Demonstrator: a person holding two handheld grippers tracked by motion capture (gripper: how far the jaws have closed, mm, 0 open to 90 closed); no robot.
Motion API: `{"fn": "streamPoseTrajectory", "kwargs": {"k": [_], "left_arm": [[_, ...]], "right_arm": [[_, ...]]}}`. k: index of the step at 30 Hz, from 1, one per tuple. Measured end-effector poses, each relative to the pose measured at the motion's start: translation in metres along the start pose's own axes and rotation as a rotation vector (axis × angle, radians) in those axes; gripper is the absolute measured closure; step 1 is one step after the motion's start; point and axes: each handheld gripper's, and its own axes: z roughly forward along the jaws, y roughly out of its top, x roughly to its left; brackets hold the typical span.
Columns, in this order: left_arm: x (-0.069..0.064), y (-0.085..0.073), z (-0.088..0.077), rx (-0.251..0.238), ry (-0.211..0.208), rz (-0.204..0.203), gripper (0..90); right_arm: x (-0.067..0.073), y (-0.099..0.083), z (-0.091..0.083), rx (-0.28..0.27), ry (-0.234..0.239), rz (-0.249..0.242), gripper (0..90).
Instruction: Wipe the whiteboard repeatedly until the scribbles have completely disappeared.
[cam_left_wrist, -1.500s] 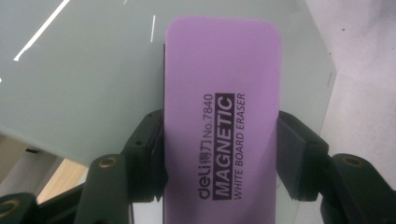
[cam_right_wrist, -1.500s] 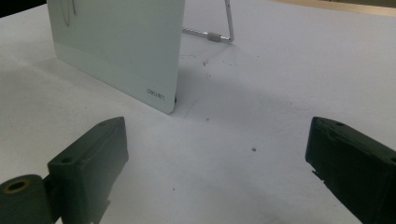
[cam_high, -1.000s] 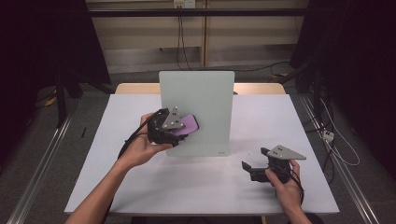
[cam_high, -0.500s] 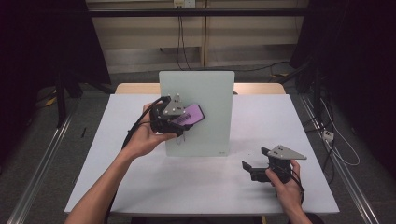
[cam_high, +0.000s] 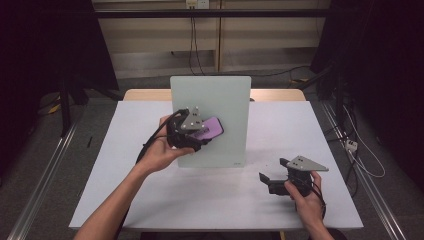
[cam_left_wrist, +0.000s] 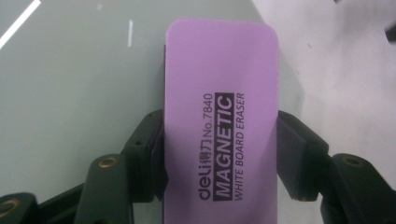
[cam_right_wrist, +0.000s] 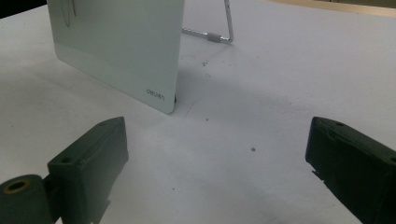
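Left gripper (cam_high: 200, 136): jaws clamped across purple magnetic whiteboard eraser (cam_left_wrist: 219, 126), felt side pressed flat to upright glass board (cam_high: 220, 95), centre-left, for wiping. Right gripper (cam_high: 270, 181): jaws apart, empty, parked at board's 4 o'clock on table (cam_high: 125, 165).

- The high view is dim at the edges: the room on both sides falls into near black, while the white tabletop (cam_high: 150, 200) is evenly lit from above.
- The glass board (cam_high: 225, 100) throws a soft shadow on the tabletop to its right.
- In the left gripper view, the purple eraser (cam_left_wrist: 219, 116) is sharp enough to read its print; pale streaks of glare cross the board at top left.
- In the right gripper view, the near black fingers (cam_right_wrist: 88, 158) are blurred.
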Motion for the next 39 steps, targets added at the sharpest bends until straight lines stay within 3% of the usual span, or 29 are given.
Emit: {"fn": "streamPoseTrajectory", "kwargs": {"k": [5,10,18,20,26,34,39], "left_arm": [[-0.013,-0.011,0.012,0.041,-0.034,0.024,40.9],[-0.012,-0.012,0.009,0.045,-0.028,0.029,41.0],[0.003,-0.009,-0.010,0.007,0.028,0.004,41.0],[0.006,-0.006,-0.015,0.003,0.063,0.021,41.0],[0.020,-0.002,-0.030,-0.028,0.101,-0.010,41.0],[0.016,-0.007,-0.028,-0.011,0.097,-0.003,40.9],[0.005,-0.018,-0.018,0.010,0.061,0.006,40.9]], "right_arm": [[0.000,0.000,0.000,-0.003,0.000,-0.001,5.9],[0.000,0.000,0.000,-0.002,0.000,0.000,5.9],[0.000,0.000,0.000,0.001,0.001,0.001,5.9],[0.000,0.000,0.000,0.002,0.002,0.001,5.9],[0.000,0.000,0.000,0.002,0.001,0.002,5.9],[0.000,0.000,0.000,0.004,0.003,0.004,5.9],[0.000,0.000,0.000,0.004,0.003,0.004,5.8]]}}
